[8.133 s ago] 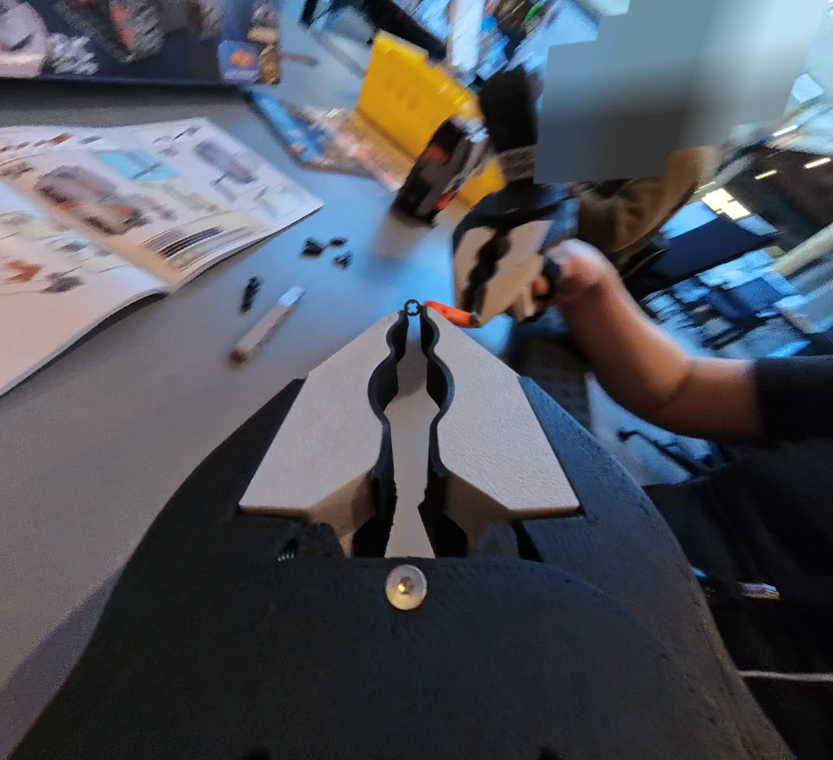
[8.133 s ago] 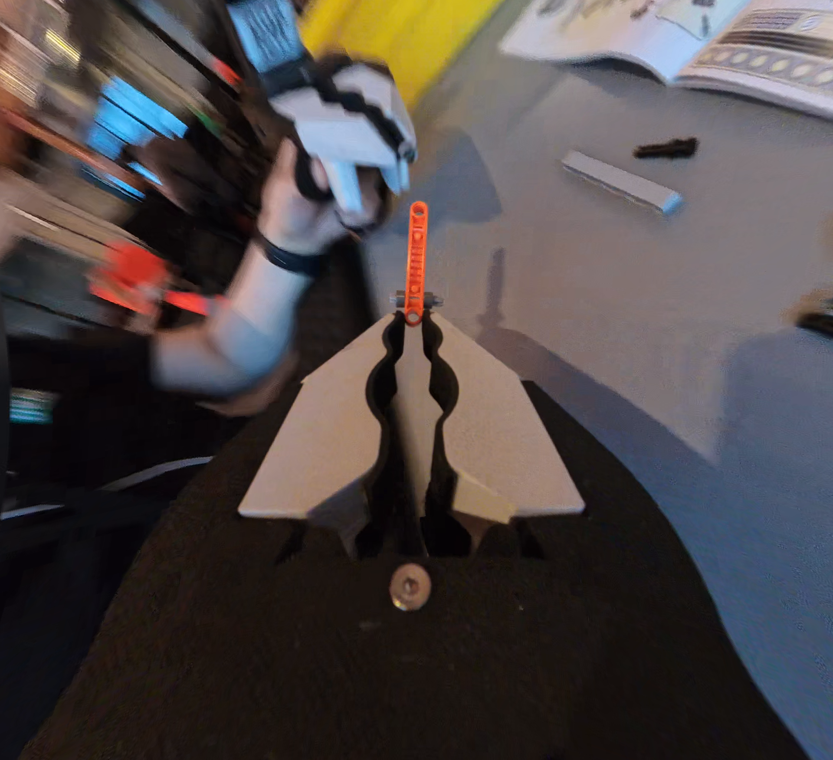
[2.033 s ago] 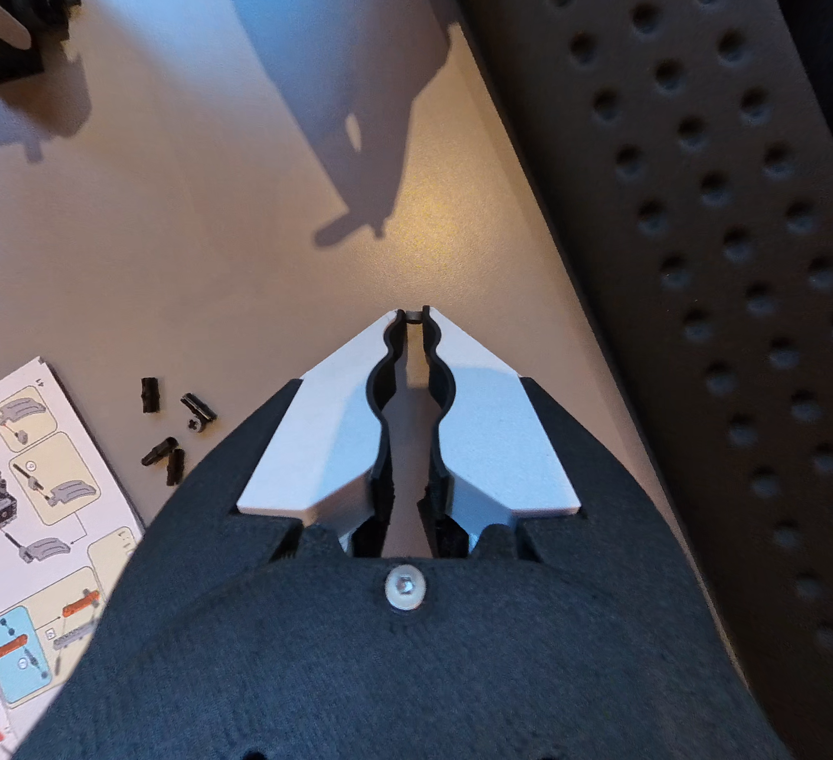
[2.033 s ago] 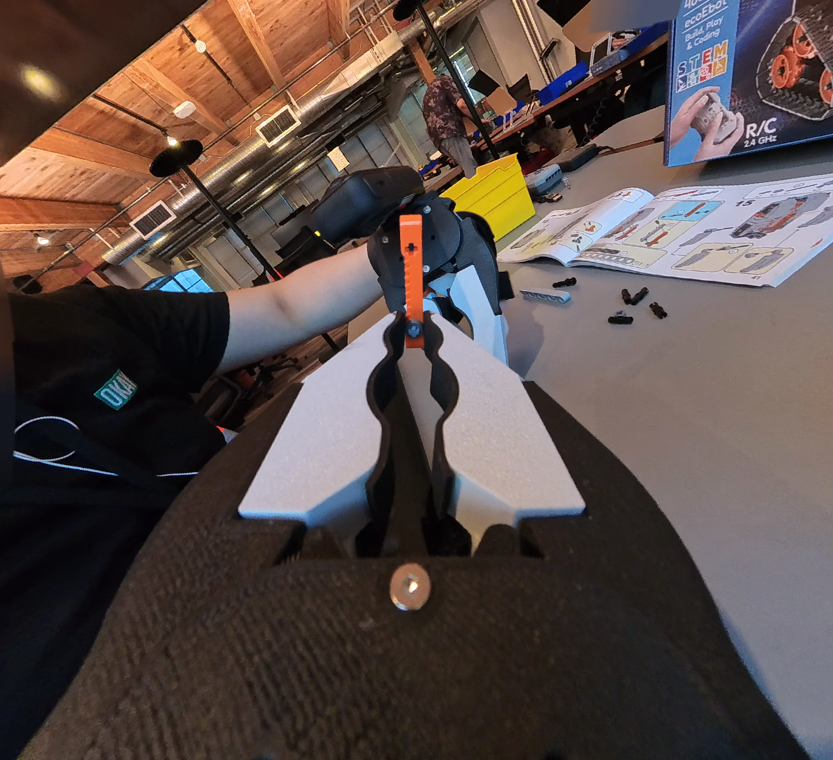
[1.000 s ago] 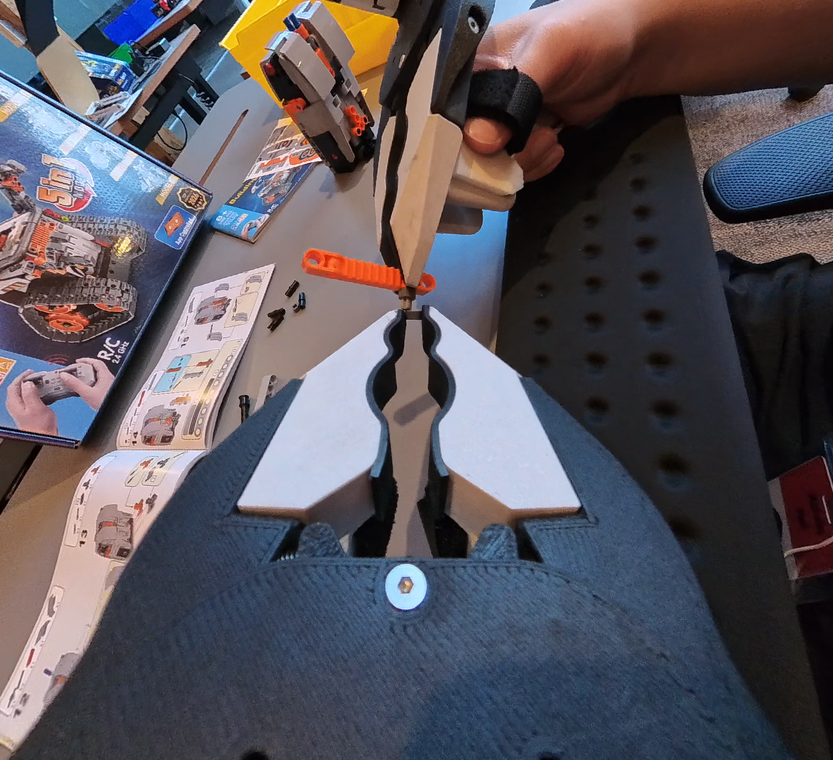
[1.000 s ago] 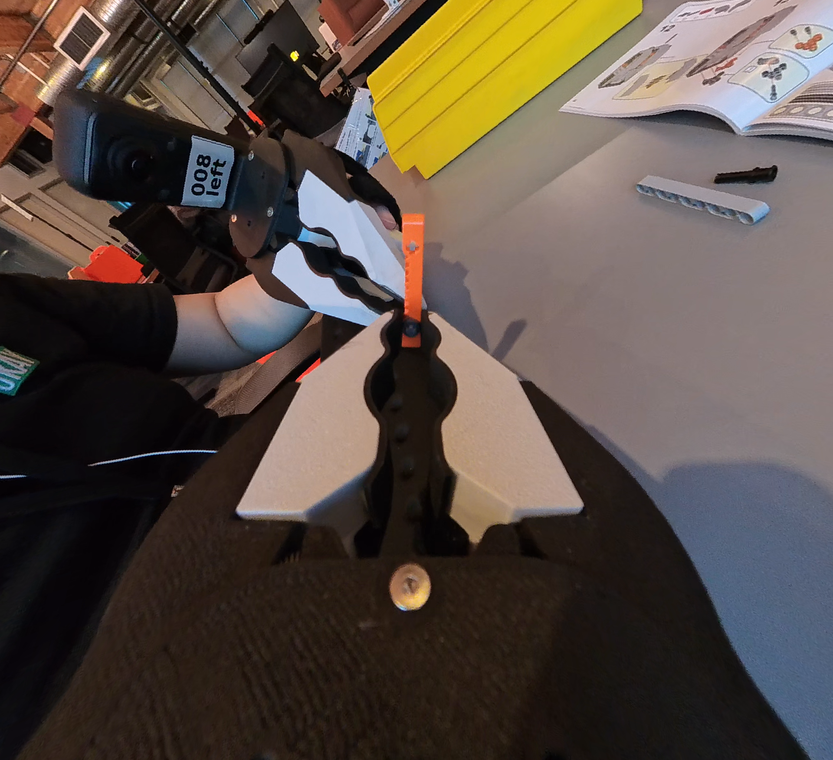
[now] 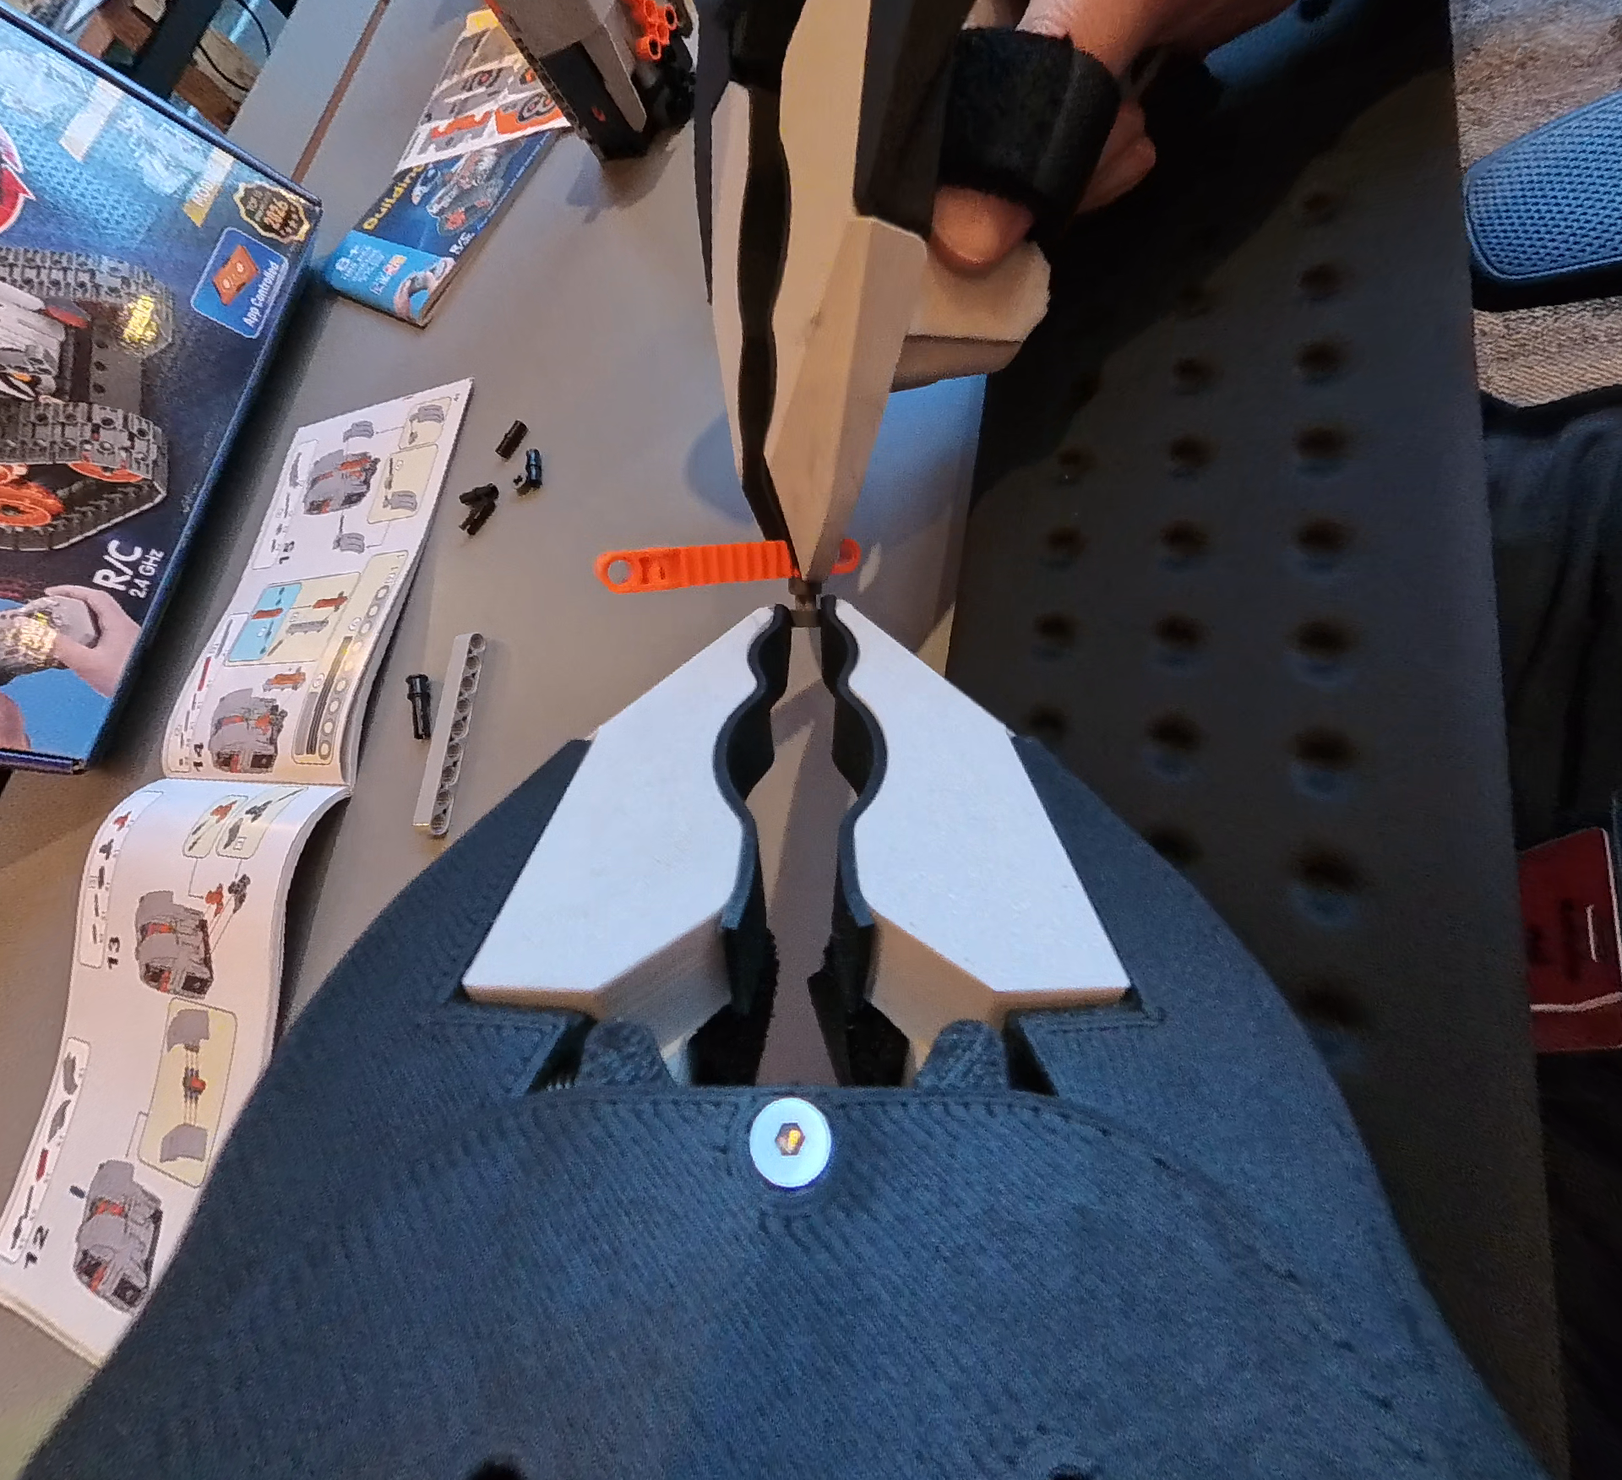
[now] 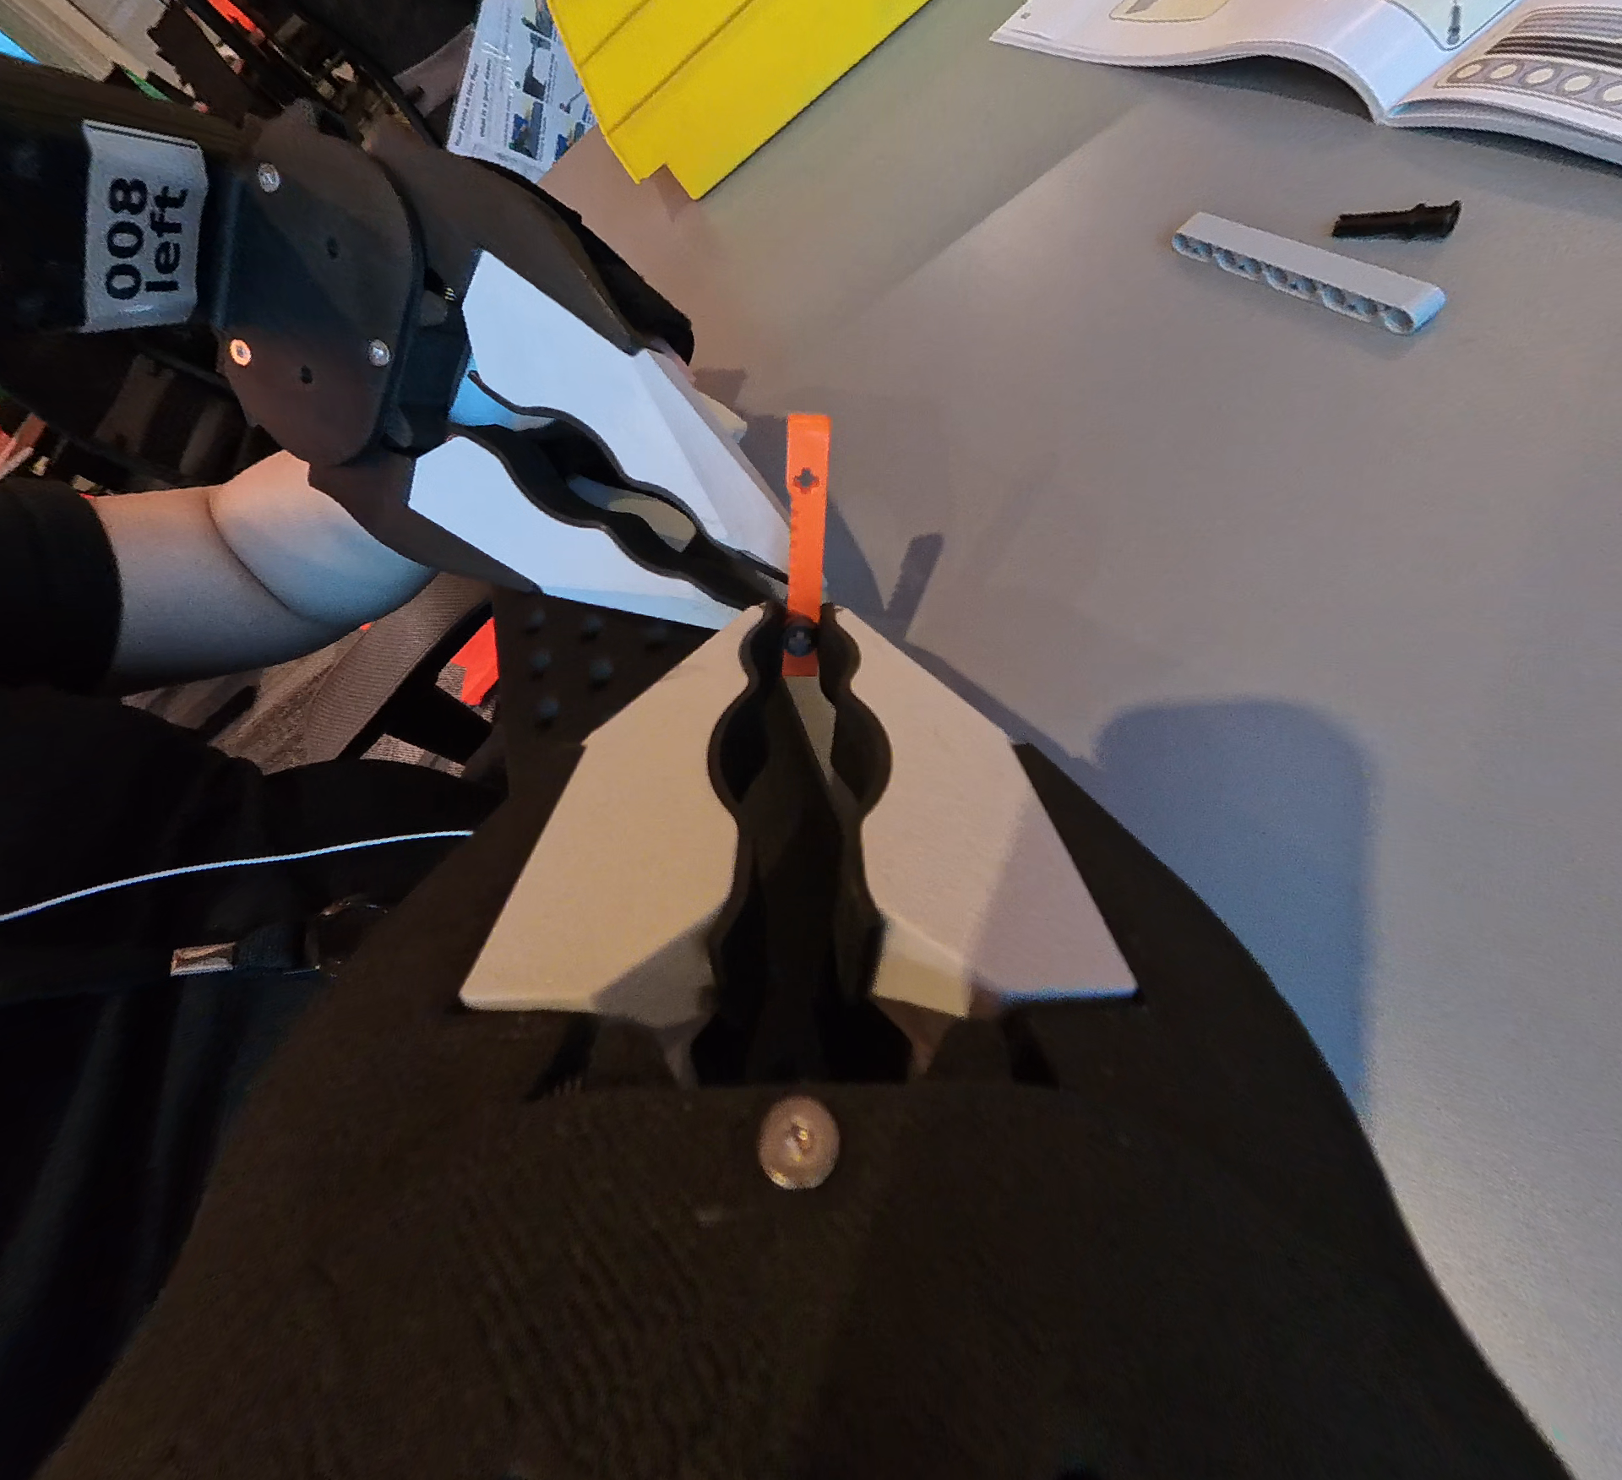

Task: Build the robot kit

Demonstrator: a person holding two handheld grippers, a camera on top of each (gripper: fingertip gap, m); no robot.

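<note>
The grey worktop spreads beyond both jaws, with a printed box and an open instruction booklet off to the left gripper's left. The right gripper has its jaws clamped on 1 end of an orange beam. The left gripper's jaws pinch a small dark pin, its tip meeting the beam's end hole; how deep it sits I cannot tell. A grey beam and loose black pins lie unused.
</note>
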